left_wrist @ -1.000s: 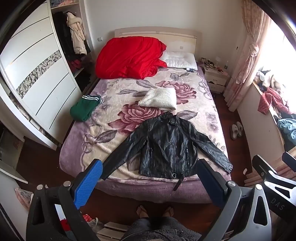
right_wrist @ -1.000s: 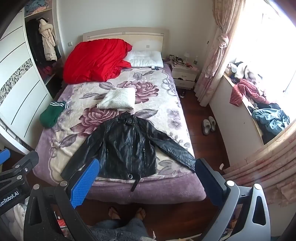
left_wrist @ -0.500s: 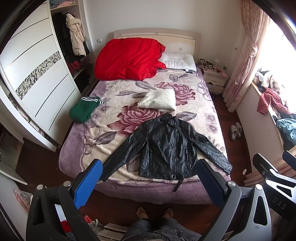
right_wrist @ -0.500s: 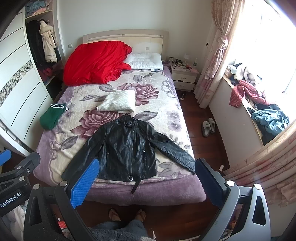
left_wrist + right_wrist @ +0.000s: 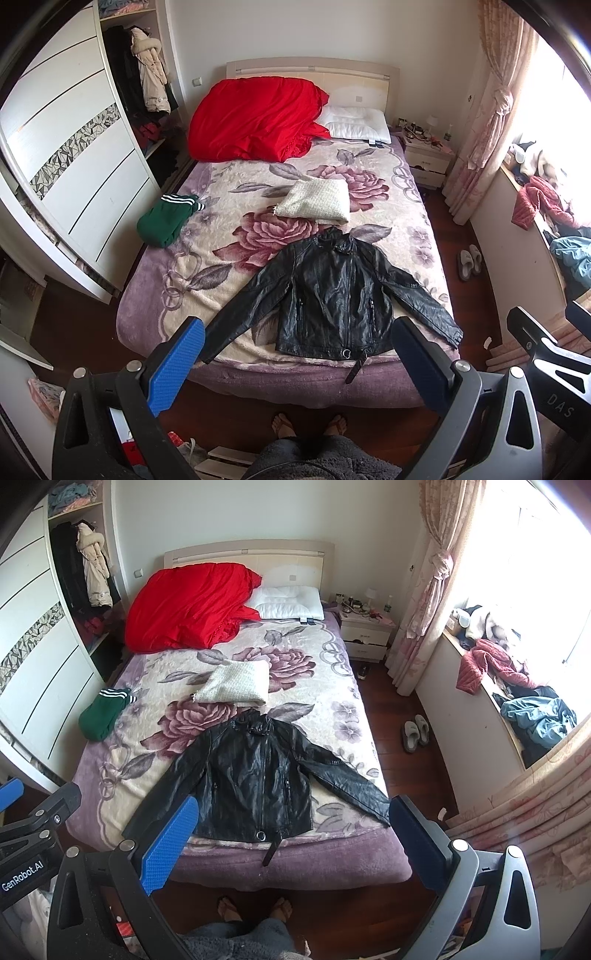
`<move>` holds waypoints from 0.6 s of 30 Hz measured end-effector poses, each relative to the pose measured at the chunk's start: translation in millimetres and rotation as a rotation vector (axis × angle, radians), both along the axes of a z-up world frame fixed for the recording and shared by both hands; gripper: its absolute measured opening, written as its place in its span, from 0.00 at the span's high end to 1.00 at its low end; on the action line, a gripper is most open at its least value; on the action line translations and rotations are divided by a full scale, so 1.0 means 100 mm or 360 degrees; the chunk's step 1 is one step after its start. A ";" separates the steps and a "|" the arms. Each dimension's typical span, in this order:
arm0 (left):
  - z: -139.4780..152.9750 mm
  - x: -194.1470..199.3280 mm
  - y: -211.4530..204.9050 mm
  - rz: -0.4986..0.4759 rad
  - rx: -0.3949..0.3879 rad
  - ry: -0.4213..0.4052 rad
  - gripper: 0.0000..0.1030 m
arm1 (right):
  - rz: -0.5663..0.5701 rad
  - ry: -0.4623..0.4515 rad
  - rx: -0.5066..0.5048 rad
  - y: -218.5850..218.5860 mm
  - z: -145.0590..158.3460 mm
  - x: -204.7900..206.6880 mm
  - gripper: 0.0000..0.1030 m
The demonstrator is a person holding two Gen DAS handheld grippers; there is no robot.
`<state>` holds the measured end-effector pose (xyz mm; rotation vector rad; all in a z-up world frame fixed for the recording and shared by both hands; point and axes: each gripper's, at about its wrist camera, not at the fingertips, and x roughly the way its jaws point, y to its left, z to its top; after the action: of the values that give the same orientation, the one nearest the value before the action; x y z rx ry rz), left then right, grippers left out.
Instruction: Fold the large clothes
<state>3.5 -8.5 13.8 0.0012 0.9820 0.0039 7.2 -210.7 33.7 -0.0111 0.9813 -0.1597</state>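
On the bed [image 5: 155, 317], near the foot edge, the jacket [image 5: 332, 299] lies flat w/ sleeves out at 8 and 4, unfolded. White top [image 5: 314, 201] at 12 looks folded already. Left tongs [image 5: 295, 354] and right tongs [image 5: 291, 834] both gape wide, holding nothing, well apart from it. Folding prob not begun.

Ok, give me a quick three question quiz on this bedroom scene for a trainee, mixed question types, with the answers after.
1. True or false: the jacket lies spread flat with both sleeves out.
2. Which lies nearest the jacket's collar? A) red quilt B) white knit C) green garment
3. Fill in: both the left tool and right tool are ____.

Key: 1 true; 2 B; 3 open, holding nothing.
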 end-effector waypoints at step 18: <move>0.06 0.03 -0.02 -0.0010 0.0007 -0.0009 0.00 | -0.0005 -0.0011 0.0004 -0.07 0.20 0.05 0.00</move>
<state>6.9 -10.6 20.2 0.0081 0.9760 0.0004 12.3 -217.3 53.7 -0.0069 0.9749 -0.1612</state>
